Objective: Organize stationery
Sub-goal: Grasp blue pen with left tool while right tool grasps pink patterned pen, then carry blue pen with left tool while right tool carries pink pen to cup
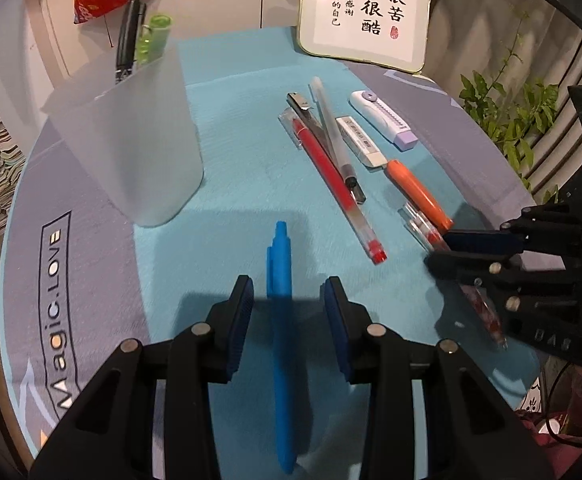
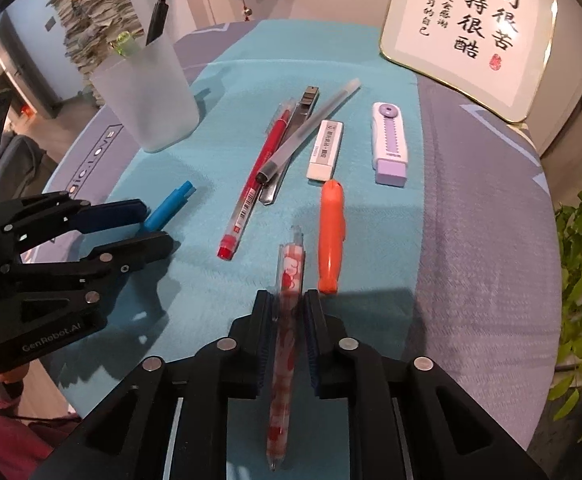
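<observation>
- The cloth (image 2: pixel 219 92) on the counter looks soft, matt and slightly napped.
- The pen cup (image 1: pixel 131 148) is frosted, translucent plastic.
- The blue pen (image 1: pixel 281 340) has a matt plastic barrel.
- The patterned pen (image 2: pixel 287 344) is clear, glossy plastic.
- The utility knife (image 2: pixel 295 136) looks like bare metal.
- The fingers (image 1: pixel 335 320) carry ribbed blue pads on matt black plastic.

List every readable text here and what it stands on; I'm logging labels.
"Magic.LOVE": on the table mat.
"GenRobot.AI": on the left gripper.
"学习很苦 坚持很酷": large calligraphy on the framed sign; its smaller column and red seal are too small.
White eraser, red pen barcode: print too small.
</observation>
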Tool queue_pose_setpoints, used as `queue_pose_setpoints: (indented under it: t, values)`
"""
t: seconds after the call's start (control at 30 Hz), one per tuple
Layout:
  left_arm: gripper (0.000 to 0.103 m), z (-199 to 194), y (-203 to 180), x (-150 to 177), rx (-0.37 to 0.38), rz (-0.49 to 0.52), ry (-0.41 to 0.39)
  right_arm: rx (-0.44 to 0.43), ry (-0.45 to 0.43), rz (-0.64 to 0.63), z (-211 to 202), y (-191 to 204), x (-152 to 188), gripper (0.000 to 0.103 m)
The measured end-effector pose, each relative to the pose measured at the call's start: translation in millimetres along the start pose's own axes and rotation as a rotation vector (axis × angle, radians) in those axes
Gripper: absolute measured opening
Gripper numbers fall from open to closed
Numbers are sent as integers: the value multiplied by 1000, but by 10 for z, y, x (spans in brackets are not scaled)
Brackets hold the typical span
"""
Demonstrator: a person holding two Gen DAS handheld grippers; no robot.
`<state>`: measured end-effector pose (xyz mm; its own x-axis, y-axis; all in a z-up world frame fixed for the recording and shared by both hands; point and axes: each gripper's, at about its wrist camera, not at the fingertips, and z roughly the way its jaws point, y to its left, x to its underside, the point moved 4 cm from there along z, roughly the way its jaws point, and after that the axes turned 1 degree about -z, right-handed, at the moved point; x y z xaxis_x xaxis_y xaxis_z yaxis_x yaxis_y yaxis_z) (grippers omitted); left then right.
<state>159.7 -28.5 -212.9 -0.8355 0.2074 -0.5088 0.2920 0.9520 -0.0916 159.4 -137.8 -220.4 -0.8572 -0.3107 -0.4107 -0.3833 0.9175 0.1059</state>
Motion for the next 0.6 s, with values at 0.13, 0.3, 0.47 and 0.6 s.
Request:
queue_pose_setpoints:
  t: [0.13, 0.3, 0.47, 0.6]
  values:
    - [35, 27, 21, -55, -10, 0, -3, 6, -14, -18, 34, 38, -76, 38]
    - [33, 50, 11, -94, -23, 16, -12, 40, -22, -47, 84, 58, -118, 33]
    - [11, 35, 0, -91, 11, 29, 0, 28, -42, -26, 6, 27, -137, 14]
    - [11, -123, 7, -108, 8, 26, -47, 8, -116, -3, -242, 20, -169, 14]
